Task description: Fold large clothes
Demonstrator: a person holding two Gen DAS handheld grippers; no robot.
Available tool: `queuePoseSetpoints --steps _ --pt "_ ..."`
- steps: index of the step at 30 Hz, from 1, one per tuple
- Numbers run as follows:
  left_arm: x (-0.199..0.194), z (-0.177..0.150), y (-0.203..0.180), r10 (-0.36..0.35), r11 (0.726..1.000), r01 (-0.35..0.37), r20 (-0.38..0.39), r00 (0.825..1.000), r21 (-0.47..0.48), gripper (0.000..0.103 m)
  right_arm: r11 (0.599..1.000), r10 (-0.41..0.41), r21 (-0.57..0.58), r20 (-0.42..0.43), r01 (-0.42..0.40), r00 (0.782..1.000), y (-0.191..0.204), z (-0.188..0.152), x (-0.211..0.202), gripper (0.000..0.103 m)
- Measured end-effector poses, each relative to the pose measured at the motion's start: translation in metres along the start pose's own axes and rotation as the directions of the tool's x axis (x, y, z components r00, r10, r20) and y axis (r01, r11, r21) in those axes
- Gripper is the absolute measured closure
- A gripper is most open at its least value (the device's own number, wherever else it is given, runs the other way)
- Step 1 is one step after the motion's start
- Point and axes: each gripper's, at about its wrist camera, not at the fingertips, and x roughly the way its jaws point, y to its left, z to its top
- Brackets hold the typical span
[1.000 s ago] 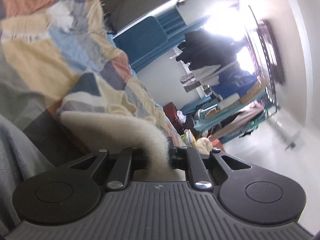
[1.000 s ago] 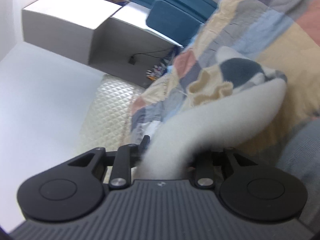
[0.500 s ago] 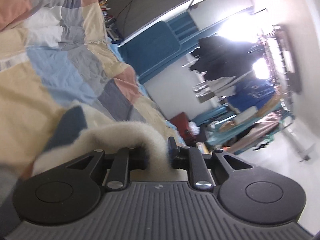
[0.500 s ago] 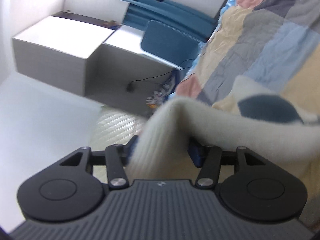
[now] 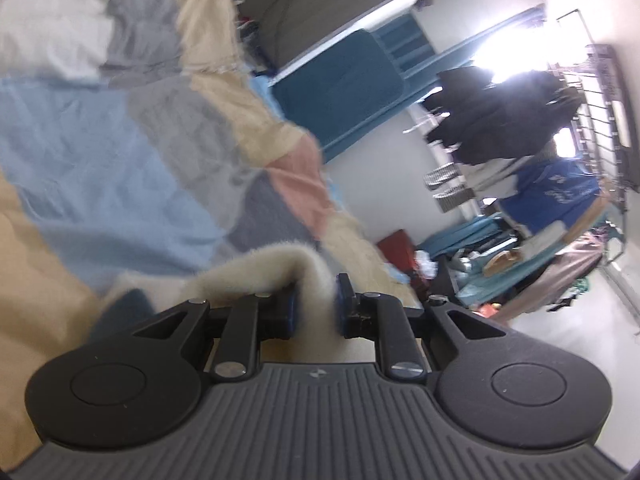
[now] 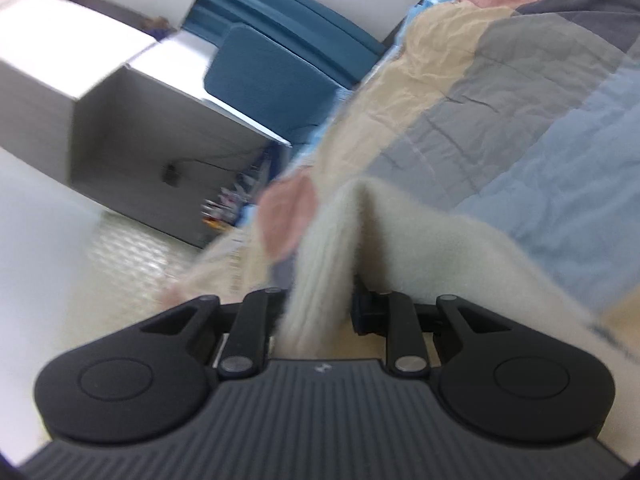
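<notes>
My left gripper (image 5: 314, 310) is clamped on a fold of the cream fleece garment (image 5: 276, 266); my right gripper (image 6: 320, 312) likewise pinches its edge (image 6: 332, 240). Beyond both tongs spreads the patchwork quilt (image 6: 520, 120).

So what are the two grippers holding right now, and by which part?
Both clamp the fuzzy cream garment: the left hand-held gripper and the right hand-held gripper each pinch a bunched fold of it. Which part of the garment cannot be told.
</notes>
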Motion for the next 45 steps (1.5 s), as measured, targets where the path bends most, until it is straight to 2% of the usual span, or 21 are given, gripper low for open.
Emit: queuePoseSetpoints --steps 5,11,13,14,15,16,17,18,20,23,25,29,31,34,38,39,41,42,44,45 --pt "0.042 0.006 0.039 0.066 0.996 -0.068 -0.038 0.997 -0.054 0.083 0.999 -0.036 0.011 -0.054 0.036 0.998 -0.022 0.001 0.042 0.078" --pt "0.061 0.007 0.051 0.084 0.996 -0.085 -0.05 0.995 -0.022 0.083 0.996 -0.076 -0.052 -0.062 0.073 0.995 -0.021 -0.004 0.06 0.078" --pt "0.06 0.007 0.049 0.079 0.997 -0.08 -0.059 0.995 -0.017 0.076 0.995 -0.078 -0.063 -0.06 0.074 0.995 -0.02 -0.006 0.058 0.077" --pt "0.06 0.008 0.048 0.073 0.997 -0.075 -0.066 0.995 -0.017 0.068 0.996 -0.071 -0.063 -0.059 0.067 0.996 -0.019 -0.005 0.057 0.076" --pt "0.057 0.007 0.046 0.062 0.998 -0.064 -0.074 0.995 -0.018 0.055 0.996 -0.06 -0.063 -0.059 0.056 0.996 -0.018 -0.005 0.055 0.074" --pt "0.054 0.005 0.042 0.049 0.999 -0.05 -0.077 0.996 -0.015 0.048 0.997 -0.045 -0.062 -0.061 0.041 0.997 -0.017 -0.006 0.054 0.069" --pt "0.05 0.004 0.038 0.039 0.999 -0.04 -0.075 0.996 -0.002 0.037 0.998 -0.026 -0.065 -0.064 0.022 0.998 -0.016 -0.008 0.051 0.061" --pt "0.046 0.002 0.031 0.043 0.999 -0.041 -0.07 0.997 0.025 0.03 0.997 -0.014 -0.076 -0.064 0.009 0.998 -0.013 -0.01 0.048 0.057" --pt "0.034 -0.004 0.015 0.054 0.995 -0.049 -0.058 0.997 0.093 0.026 0.993 -0.013 -0.116 -0.055 0.006 0.998 -0.002 -0.017 0.037 0.043" --pt "0.01 -0.019 -0.01 0.033 0.983 -0.023 -0.055 0.998 0.18 0.024 0.984 0.007 -0.179 -0.08 -0.021 0.997 0.013 -0.03 0.022 0.04" --pt "-0.004 -0.032 -0.023 0.046 0.971 -0.029 -0.067 0.997 0.235 0.023 0.971 -0.021 -0.239 -0.081 0.001 0.997 0.022 -0.043 0.01 0.04" --pt "-0.017 -0.063 -0.04 0.163 0.923 -0.108 -0.119 0.979 0.369 0.023 0.942 -0.098 -0.33 -0.097 0.061 0.99 0.027 -0.073 -0.004 0.041" --pt "-0.014 -0.075 -0.039 0.222 0.897 -0.15 -0.132 0.966 0.416 0.023 0.922 -0.139 -0.376 -0.095 0.093 0.986 0.029 -0.086 -0.006 0.042" --pt "-0.007 -0.082 -0.036 0.263 0.87 -0.189 -0.103 0.959 0.456 0.023 0.875 -0.208 -0.458 -0.062 0.157 0.976 0.035 -0.099 -0.001 0.044" --pt "0.001 -0.077 -0.032 0.306 0.856 -0.26 -0.032 0.952 0.447 0.023 0.806 -0.284 -0.539 0.014 0.247 0.959 0.036 -0.103 0.014 0.045" --pt "0.003 -0.075 -0.029 0.316 0.854 -0.277 -0.016 0.949 0.44 0.023 0.779 -0.311 -0.56 0.045 0.282 0.949 0.036 -0.104 0.019 0.047" --pt "0.007 -0.069 -0.024 0.343 0.842 -0.319 0.023 0.939 0.435 0.023 0.731 -0.358 -0.586 0.11 0.351 0.927 0.034 -0.102 0.026 0.064" --pt "0.011 -0.065 -0.023 0.357 0.836 -0.338 0.039 0.933 0.432 0.023 0.715 -0.374 -0.587 0.137 0.379 0.917 0.033 -0.1 0.028 0.067" --pt "0.013 -0.06 -0.018 0.358 0.843 -0.347 0.052 0.932 0.411 0.023 0.687 -0.399 -0.581 0.2 0.436 0.895 0.031 -0.094 0.03 0.07" --pt "0.013 -0.058 -0.017 0.354 0.848 -0.347 0.059 0.933 0.401 0.023 0.661 -0.417 -0.578 0.248 0.479 0.874 0.031 -0.09 0.029 0.07"
